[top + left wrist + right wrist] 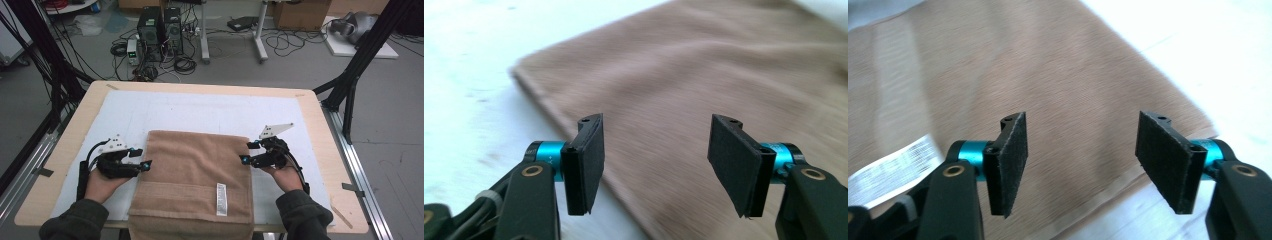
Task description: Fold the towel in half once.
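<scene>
1. While both hands hover at the sides of the brown towel (192,175), the person has the left gripper (141,159) at its left edge and the right gripper (246,152) at its right edge, each pointing inward.
2. Folded into a rectangle, the towel lies on the white mat (150,110) in the middle of the table (320,125), its near end hanging over the near edge and its white label (221,199) showing near the right corner.
3. Left gripper view: the jaws stand wide apart, nothing between the pads (591,160), towel (704,75) just beyond them.
4. Right gripper view: same story, jaws wide and empty over the towel (1048,65), with the label (893,170) off to one side.
5. Risk one: if the jaws close too high, they may catch just the top layer, and the fold would peel open on the lift.
6. Risk two: uneven grips, one side deeper than the other, would likely skew the next fold.
7. Risk three: the overhanging near end adds weight, so a loose pinch could let the cloth slide off the table.
</scene>
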{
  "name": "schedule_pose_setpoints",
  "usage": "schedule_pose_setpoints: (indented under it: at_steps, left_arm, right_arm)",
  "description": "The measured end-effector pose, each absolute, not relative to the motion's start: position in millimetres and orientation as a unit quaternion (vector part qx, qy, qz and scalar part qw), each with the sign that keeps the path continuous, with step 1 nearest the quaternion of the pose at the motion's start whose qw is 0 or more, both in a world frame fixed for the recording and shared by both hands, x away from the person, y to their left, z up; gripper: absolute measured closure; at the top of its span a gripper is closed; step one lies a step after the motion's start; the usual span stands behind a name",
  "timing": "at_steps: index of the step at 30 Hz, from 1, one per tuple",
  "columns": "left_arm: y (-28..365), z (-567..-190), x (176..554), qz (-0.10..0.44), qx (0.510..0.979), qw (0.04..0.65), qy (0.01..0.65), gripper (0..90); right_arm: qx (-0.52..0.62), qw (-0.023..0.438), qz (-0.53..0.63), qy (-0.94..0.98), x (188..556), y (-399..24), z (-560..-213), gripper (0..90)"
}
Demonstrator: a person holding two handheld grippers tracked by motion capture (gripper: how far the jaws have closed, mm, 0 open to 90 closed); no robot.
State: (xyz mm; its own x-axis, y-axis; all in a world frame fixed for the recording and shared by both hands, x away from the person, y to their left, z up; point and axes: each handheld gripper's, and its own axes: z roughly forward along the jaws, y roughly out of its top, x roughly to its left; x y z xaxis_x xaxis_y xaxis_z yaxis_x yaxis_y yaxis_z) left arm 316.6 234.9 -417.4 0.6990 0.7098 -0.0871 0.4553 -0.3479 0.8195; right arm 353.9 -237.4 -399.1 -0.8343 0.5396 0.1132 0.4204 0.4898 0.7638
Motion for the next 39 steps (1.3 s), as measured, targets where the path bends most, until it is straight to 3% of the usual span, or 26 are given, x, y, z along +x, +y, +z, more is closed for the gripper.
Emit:
schedule_pose_setpoints:
  at_steps: [10,16,19,22,24,26,27,29,39]
  left_arm:
    - [230,-442,360,0.133,0.802,0.413,0.411,40.6]
    - [227,-448,364,0.136,0.801,0.409,0.415,41.2]
    - [225,-448,363,0.144,0.802,0.404,0.415,43.3]
    - [225,-447,363,0.146,0.803,0.401,0.416,48.3]
    - [224,-448,362,0.135,0.805,0.41,0.407,61.1]
    - [223,-448,363,0.113,0.806,0.422,0.398,73.6]
    - [222,-448,363,0.113,0.808,0.42,0.397,79.1]
    - [222,-446,364,0.11,0.812,0.416,0.394,81.6]
    - [218,-405,387,0.18,0.782,0.441,0.403,83.5]
  right_arm:
    - [0.324,0.093,0.381,0.861,388,-233,-428,29.5]
    - [0.346,0.076,0.367,0.86,398,-236,-442,29.1]
    - [0.344,0.083,0.366,0.861,397,-235,-442,35.7]
    - [0.33,0.079,0.365,0.867,395,-230,-441,51.6]
    - [0.324,0.056,0.371,0.868,394,-227,-440,67.2]
    - [0.317,0.033,0.381,0.868,396,-228,-441,76.0]
    - [0.317,0.029,0.382,0.868,396,-228,-441,78.0]
    - [0.31,0.029,0.38,0.871,397,-228,-440,80.3]
    - [0.307,0.1,0.388,0.863,416,-227,-392,81.3]
